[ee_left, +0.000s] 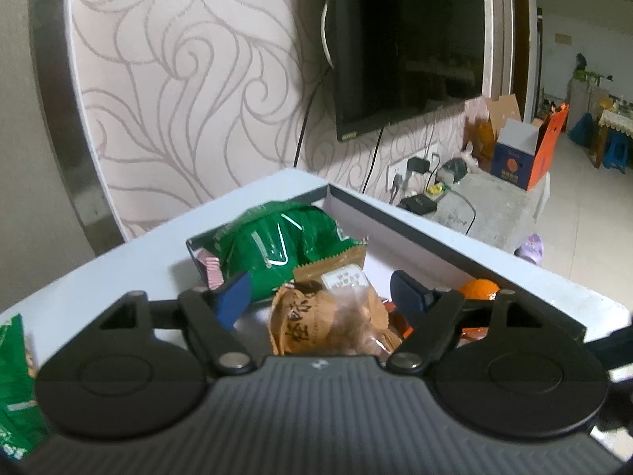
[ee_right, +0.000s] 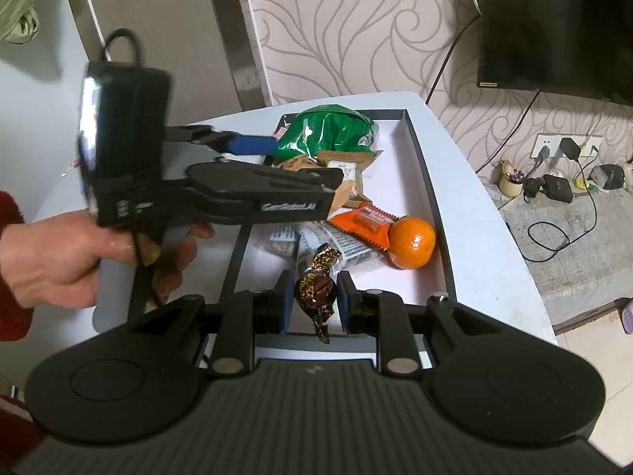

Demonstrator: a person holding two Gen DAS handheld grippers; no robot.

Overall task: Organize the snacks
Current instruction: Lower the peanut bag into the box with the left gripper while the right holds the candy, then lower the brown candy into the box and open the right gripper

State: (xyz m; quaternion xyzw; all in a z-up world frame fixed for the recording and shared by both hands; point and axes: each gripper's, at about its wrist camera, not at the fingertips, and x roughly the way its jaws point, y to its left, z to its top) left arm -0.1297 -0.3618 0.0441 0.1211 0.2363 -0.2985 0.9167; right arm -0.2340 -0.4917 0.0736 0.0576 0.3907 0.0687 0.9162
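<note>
My left gripper [ee_left: 320,297] jaws spread over brown snack packet [ee_left: 332,316], not pinching. My right gripper [ee_right: 314,303] jaws pinching foil candy [ee_right: 316,289] above tray [ee_right: 431,182]. Tray beyond holds most snacks; green packet [ee_left: 16,388] left outside.

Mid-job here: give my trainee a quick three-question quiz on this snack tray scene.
1. True or false: the right gripper is shut on a dark brown foil-wrapped candy.
2. What round fruit lies in the shallow dark-rimmed white tray? A) lemon B) orange mandarin C) apple
3. Fill in: the puffy green foil snack bag lies at the tray's ____ end, seen from the right wrist.

Key: 1 true; 2 B; 3 far. The left gripper has open jaws above the translucent brown pastry packet.
</note>
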